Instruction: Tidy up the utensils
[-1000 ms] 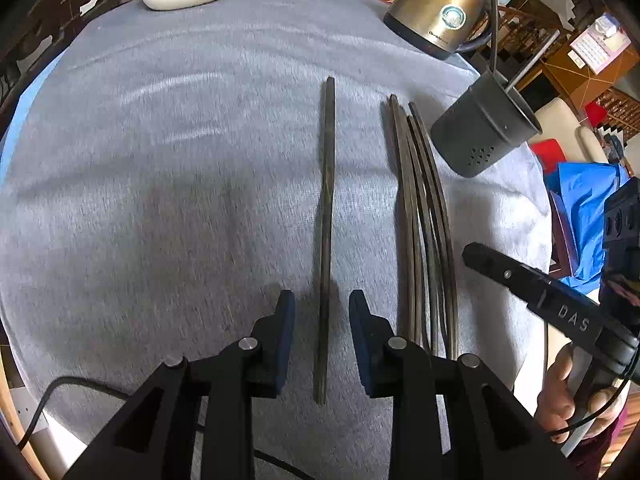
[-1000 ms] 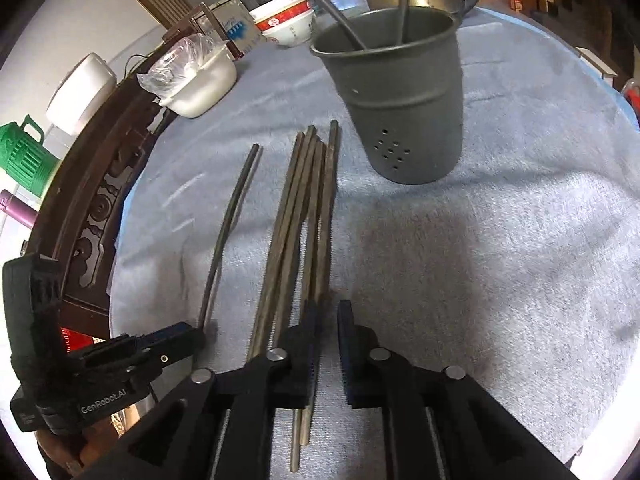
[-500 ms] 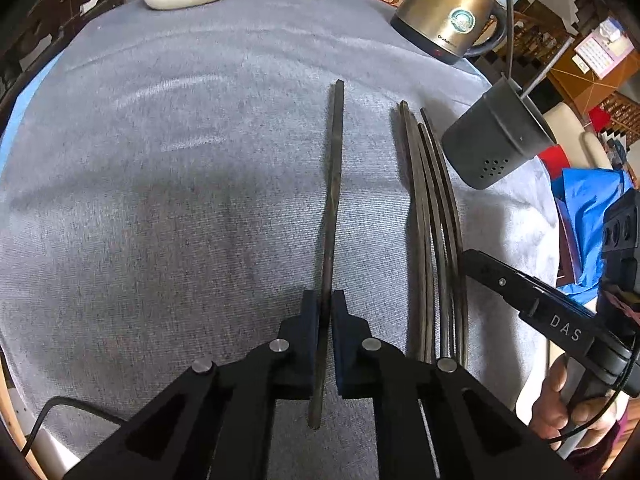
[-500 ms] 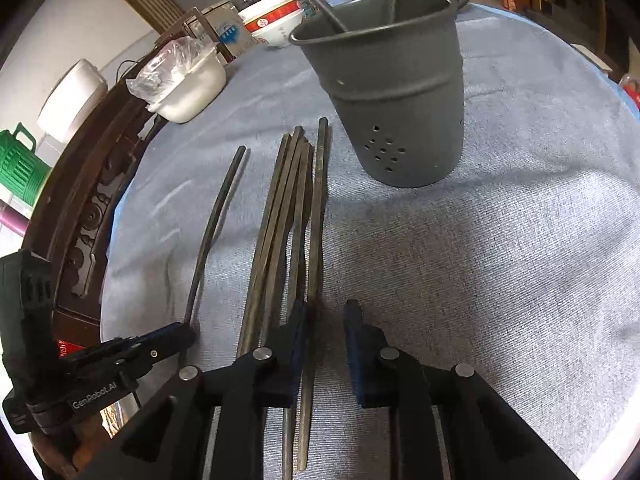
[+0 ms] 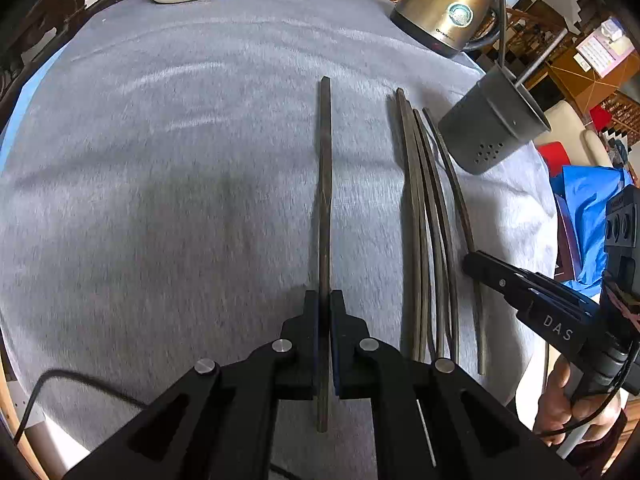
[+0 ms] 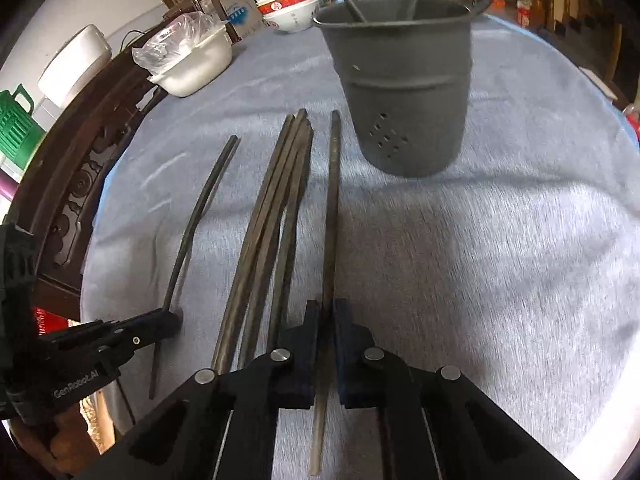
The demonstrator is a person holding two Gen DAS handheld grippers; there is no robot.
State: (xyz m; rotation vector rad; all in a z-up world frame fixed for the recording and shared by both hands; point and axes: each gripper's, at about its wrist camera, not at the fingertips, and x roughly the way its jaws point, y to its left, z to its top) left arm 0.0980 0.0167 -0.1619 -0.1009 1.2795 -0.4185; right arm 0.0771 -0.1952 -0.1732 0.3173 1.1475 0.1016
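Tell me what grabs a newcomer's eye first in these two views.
Each gripper is clamped on its own dark chopstick lying on the grey tablecloth: the left gripper on a lone chopstick set apart, the right gripper on the rightmost chopstick beside a loose bundle of chopsticks. Past the bundle stands a grey perforated utensil holder already holding a couple of sticks, with a brass-coloured kettle behind it.

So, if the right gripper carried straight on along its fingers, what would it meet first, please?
Probably the grey utensil holder: it stands just right of the line of the chopstick that the right gripper is shut on. Depth is unclear; only bare cloth lies before it.
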